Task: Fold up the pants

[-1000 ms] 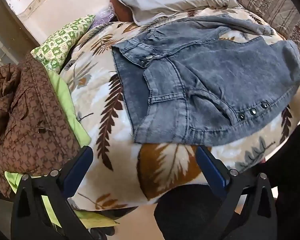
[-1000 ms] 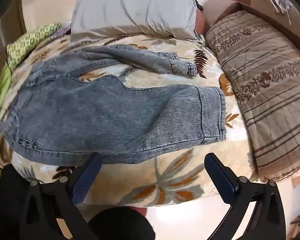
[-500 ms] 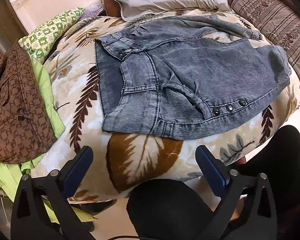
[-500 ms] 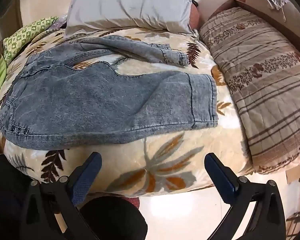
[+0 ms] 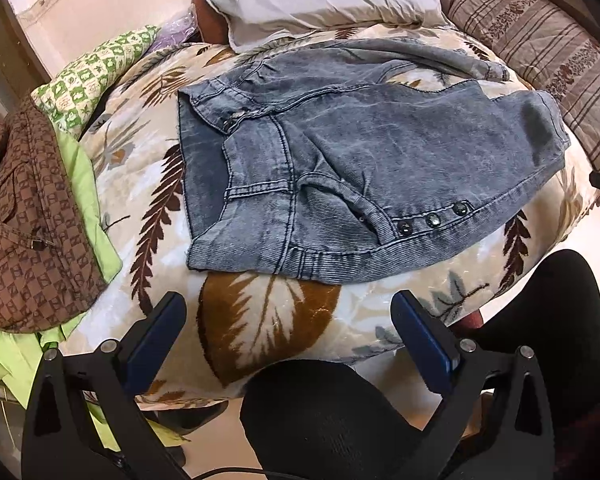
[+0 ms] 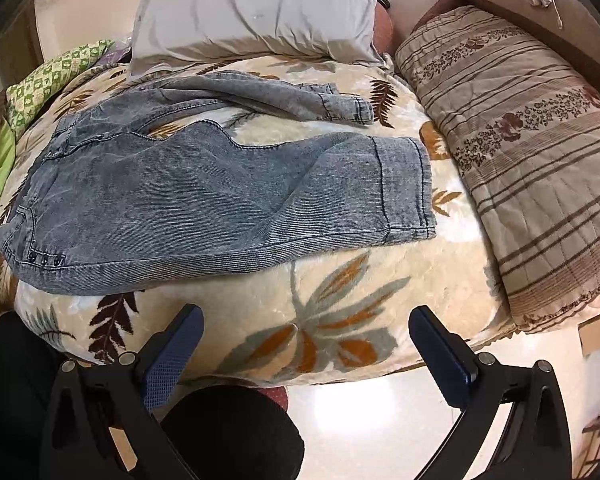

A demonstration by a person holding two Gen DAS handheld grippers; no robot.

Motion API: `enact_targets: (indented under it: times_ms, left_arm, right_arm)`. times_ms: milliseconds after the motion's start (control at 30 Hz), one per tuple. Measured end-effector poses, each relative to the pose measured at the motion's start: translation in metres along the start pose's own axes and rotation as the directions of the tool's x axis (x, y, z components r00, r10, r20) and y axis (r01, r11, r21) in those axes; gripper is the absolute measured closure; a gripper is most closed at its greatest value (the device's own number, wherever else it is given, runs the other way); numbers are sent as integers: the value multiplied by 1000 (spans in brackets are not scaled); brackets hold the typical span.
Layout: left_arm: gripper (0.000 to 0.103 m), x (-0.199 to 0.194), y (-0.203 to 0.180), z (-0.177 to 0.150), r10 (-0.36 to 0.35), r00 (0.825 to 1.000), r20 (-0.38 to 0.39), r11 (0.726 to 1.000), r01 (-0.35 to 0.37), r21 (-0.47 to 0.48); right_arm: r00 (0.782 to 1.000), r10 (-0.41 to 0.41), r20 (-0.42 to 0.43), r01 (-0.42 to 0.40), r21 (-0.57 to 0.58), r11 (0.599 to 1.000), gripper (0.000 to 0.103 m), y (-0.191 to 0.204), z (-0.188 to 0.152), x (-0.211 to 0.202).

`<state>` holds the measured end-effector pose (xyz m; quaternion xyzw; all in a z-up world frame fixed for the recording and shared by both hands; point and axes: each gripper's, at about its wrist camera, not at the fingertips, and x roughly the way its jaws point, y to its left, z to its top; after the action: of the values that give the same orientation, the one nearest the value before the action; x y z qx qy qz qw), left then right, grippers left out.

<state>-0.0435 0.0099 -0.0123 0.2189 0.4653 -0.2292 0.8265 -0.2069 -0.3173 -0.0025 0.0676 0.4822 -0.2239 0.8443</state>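
The left gripper (image 5: 288, 340) hangs with its blue-padded jaws wide apart above the near edge of a leaf-patterned fleece blanket (image 5: 260, 320); the right gripper (image 6: 306, 350) is equally spread and empty. The grey washed-denim cropped pants (image 5: 360, 176) lie flat across the blanket, waistband to the left, legs splayed toward a striped quilt (image 6: 520, 152). Denim looks soft but weighty and should drape; waistband corner and cuff hem (image 6: 408, 188) seem the firmest holds. Open blanket remains in front; a grey pillow (image 6: 256, 12) bounds the far side.
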Motion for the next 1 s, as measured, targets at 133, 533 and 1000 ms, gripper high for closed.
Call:
enact_targets:
  times_ms: [133, 533, 1000]
  left_arm:
    - [0, -2, -4, 1, 1, 1000, 10, 1000, -2, 12]
    - [0, 2, -5, 2, -1, 1000, -3, 1000, 2, 14]
    - [0, 7, -2, 2, -7, 1000, -25, 1000, 7, 5]
  right_arm:
    - [1000, 0, -1, 0, 5, 1000, 0, -2, -1, 1]
    - [1000, 0, -12, 0, 37, 999, 0, -13, -5, 4]
    - [1000, -2, -24, 4, 60, 998, 0, -24, -5, 11]
